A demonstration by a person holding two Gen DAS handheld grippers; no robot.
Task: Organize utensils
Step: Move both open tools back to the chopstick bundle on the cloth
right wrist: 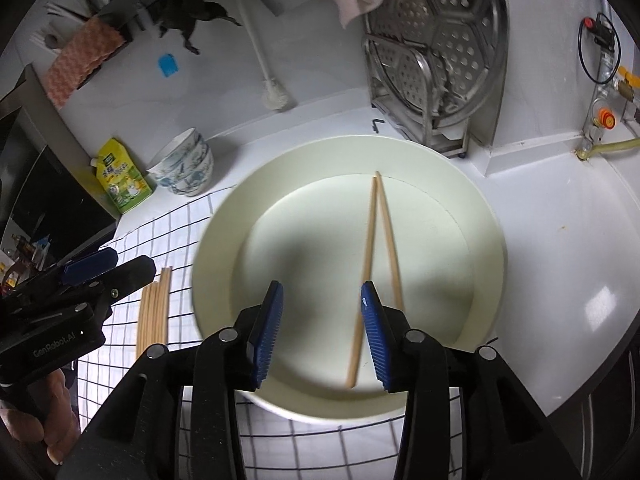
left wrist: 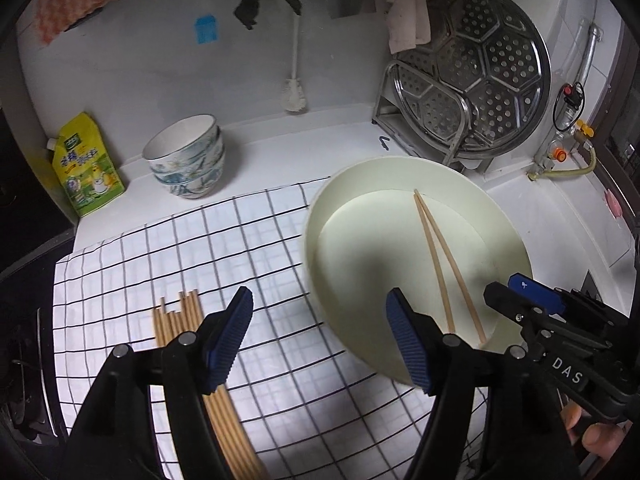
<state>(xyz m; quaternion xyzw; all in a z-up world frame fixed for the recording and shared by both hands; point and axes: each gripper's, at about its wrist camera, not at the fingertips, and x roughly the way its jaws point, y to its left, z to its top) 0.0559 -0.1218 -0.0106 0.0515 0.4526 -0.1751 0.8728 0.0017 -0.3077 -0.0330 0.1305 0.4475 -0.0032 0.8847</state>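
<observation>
While both grippers' jaws gape empty, two chopsticks lie lengthwise in bowl, tips converging away from camera.

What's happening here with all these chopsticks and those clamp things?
A person is sorting chopsticks on a kitchen counter, holding a pair of tongs in each hand. Two chopsticks already lie in the cream bowl, crossing at their far tips. The right tongs hover open over the bowl, gripping nothing. The left tongs are open too, above the checked cloth, where a bundle of chopsticks still waits.
</observation>
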